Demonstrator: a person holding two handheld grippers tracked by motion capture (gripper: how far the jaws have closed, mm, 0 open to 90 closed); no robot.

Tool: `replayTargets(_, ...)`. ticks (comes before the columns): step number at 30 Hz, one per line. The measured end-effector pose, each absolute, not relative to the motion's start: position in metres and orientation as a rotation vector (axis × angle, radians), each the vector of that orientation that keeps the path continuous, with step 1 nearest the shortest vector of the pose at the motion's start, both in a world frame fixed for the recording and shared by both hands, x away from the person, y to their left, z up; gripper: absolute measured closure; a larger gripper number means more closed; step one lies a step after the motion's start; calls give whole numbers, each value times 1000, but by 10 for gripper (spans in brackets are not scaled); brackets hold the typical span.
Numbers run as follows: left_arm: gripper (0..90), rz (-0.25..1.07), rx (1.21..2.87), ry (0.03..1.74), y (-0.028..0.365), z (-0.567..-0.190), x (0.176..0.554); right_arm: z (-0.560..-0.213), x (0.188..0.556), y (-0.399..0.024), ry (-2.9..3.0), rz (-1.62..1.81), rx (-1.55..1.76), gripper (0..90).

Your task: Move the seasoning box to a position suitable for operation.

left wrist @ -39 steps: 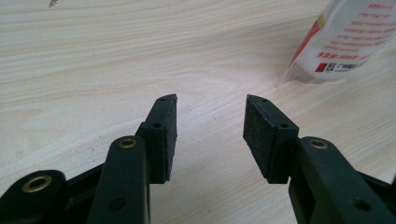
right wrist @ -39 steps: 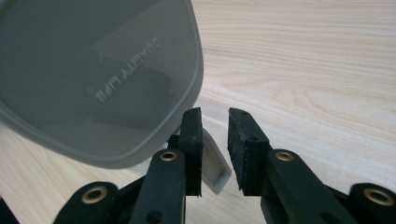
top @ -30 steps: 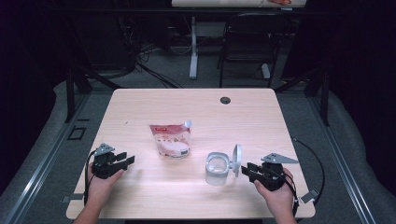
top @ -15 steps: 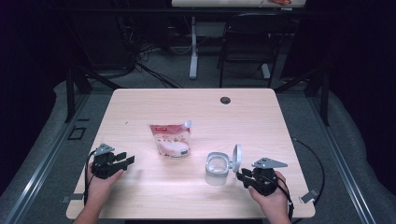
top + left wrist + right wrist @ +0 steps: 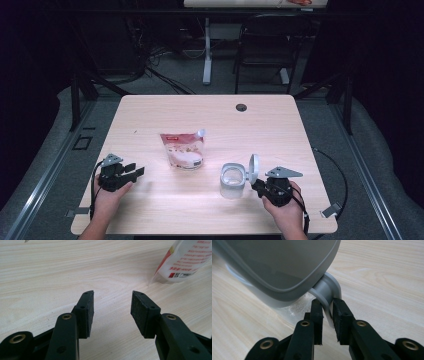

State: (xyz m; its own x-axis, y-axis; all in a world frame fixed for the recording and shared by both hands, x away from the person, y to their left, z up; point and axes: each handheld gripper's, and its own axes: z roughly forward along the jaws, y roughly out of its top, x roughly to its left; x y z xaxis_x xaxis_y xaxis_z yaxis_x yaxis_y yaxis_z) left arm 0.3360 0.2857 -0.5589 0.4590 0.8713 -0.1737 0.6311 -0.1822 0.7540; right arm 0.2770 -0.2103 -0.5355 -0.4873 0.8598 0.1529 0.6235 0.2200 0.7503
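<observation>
Container (image 5: pixel 233 180), clear with a grey hinged lid (image 5: pixel 254 167) standing open, sits on the tabletop (image 5: pixel 210 115) toward the near right; the right gripper (image 5: pixel 327 312) has its jaws pinched on the lid's grey tab (image 5: pixel 329 293), gripping it from the right side of the container, with the person's right hand (image 5: pixel 285 205) behind it. The left gripper (image 5: pixel 112 307) rests low at the near left of the tabletop, jaws spread apart with nothing between them, held by the left hand (image 5: pixel 107 195). A white-and-red spouted pouch (image 5: pixel 183 149) lies between the two grippers, farther back, apart from the container.
</observation>
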Motion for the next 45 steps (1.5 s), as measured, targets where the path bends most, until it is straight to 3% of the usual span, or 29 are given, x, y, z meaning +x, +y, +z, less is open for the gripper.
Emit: replayTargets(45, 534, 373, 1913, 1249, 283, -559, 336, -536, 317, -228, 2137, 1183, 1444, 766)
